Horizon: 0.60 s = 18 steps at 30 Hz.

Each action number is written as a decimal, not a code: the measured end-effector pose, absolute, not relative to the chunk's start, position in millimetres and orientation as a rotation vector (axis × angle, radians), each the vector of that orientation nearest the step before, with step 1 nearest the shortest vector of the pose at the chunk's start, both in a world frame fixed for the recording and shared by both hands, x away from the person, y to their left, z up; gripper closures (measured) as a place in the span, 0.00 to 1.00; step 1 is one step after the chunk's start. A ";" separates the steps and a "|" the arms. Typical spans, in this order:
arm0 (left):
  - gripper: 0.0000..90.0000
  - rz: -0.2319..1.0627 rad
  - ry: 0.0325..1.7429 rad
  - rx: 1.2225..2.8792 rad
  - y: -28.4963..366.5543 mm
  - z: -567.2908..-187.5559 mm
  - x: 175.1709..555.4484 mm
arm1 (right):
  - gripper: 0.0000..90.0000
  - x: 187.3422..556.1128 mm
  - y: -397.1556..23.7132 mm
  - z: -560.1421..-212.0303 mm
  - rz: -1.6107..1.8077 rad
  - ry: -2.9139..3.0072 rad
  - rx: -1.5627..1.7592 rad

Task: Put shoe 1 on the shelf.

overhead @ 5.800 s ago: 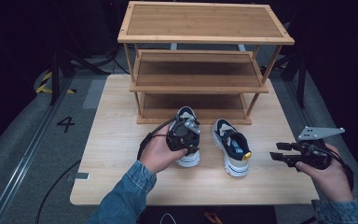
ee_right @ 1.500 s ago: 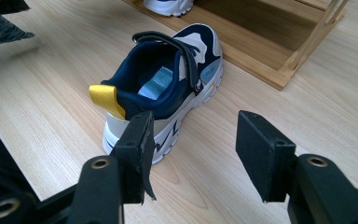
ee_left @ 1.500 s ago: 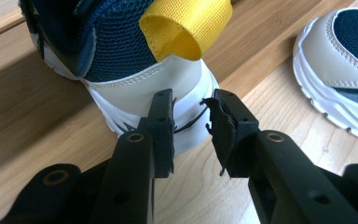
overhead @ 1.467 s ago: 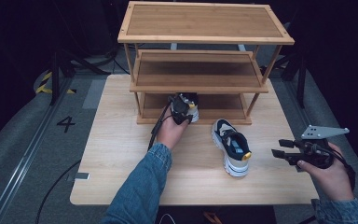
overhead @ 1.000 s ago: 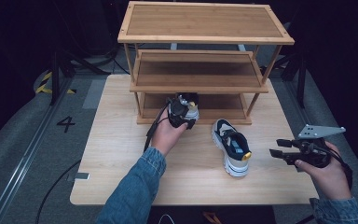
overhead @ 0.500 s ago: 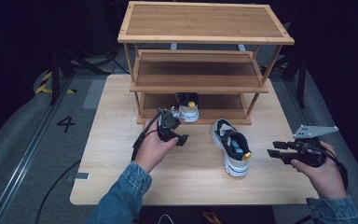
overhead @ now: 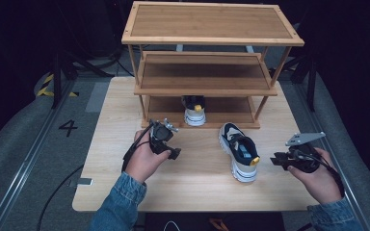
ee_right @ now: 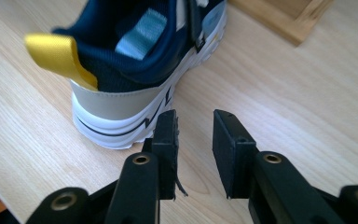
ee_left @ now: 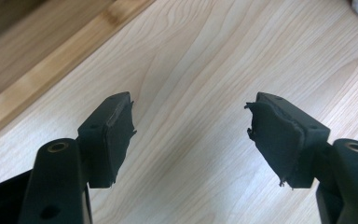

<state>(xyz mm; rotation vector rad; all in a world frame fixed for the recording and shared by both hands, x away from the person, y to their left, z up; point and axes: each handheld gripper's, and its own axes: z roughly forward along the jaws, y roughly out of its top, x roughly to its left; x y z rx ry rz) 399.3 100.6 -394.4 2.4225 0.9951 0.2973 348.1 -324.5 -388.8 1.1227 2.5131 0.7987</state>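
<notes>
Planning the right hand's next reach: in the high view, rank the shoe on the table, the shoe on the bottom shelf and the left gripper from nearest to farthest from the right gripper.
From the right gripper:
1. Shoe on the table, just to its left, heel toward the person.
2. Shoe on the bottom shelf, farther back and left, under the rack.
3. Left gripper, across the table at the left.
The last two are fairly close; the left gripper looks slightly farther.

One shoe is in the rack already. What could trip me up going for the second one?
The right hand-held gripper sits beside the heel of the shoe on the table, jaws narrowed with nothing between them, so they probably must reopen before gripping. The shelved shoe occupies the bottom shelf; the second could knock it. The middle shelf hangs low overhead.
</notes>
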 end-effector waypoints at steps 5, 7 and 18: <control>0.33 0.304 1.028 2.422 108.0 -396.5 398.9 | 0.80 352.6 -313.0 -401.4 0.755 2.544 1.112; 0.33 0.304 1.035 2.421 110.6 -397.7 399.1 | 0.80 354.2 -307.8 -406.5 0.736 2.564 1.098; 0.33 0.299 1.041 2.426 114.6 -399.8 398.7 | 0.78 353.3 -289.9 -413.8 0.728 2.617 1.047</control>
